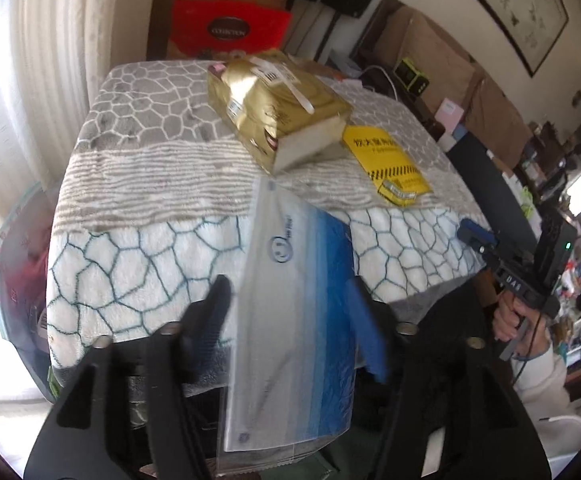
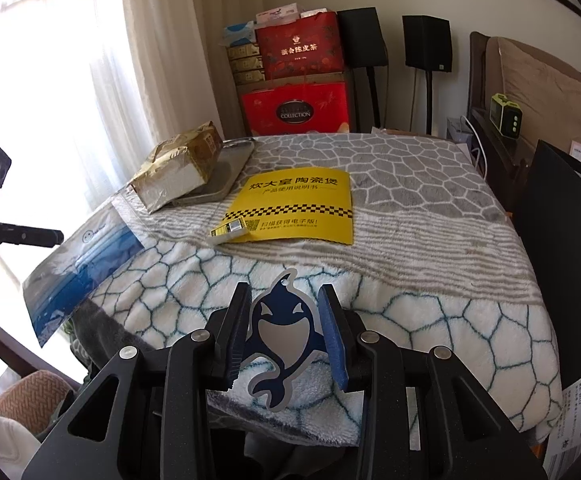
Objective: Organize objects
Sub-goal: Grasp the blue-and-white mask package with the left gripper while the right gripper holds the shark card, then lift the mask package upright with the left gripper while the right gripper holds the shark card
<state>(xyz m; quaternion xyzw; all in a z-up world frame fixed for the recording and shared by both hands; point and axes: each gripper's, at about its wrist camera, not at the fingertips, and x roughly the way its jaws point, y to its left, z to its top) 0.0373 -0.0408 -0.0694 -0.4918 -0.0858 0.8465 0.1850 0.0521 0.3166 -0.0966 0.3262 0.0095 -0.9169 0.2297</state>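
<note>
A clear and blue plastic bag [image 1: 294, 312] lies over the near table edge, its far corner by a gold package [image 1: 274, 104]. My left gripper [image 1: 290, 312] is open; the bag passes flat between its fingers [image 1: 218, 304] without being pinched. In the right wrist view the bag [image 2: 86, 268] overhangs the table's left edge. My right gripper [image 2: 284, 296] is shut on a blue and silver whale-shaped tag [image 2: 282, 336], held low over the front edge. A yellow booklet [image 2: 294, 208] with a small box [image 2: 228, 232] on its corner lies mid-table. The gold package [image 2: 178, 172] rests on a metal tray [image 2: 230, 172].
A fleece blanket [image 2: 410, 184] covers the table. Red gift boxes [image 2: 294, 112] and black speakers [image 2: 426, 40] stand behind it, with a curtain [image 2: 150, 60] at the left. A sofa with a green clock [image 2: 506, 116] is at the right. A chair [image 2: 26, 396] stands by the near left corner.
</note>
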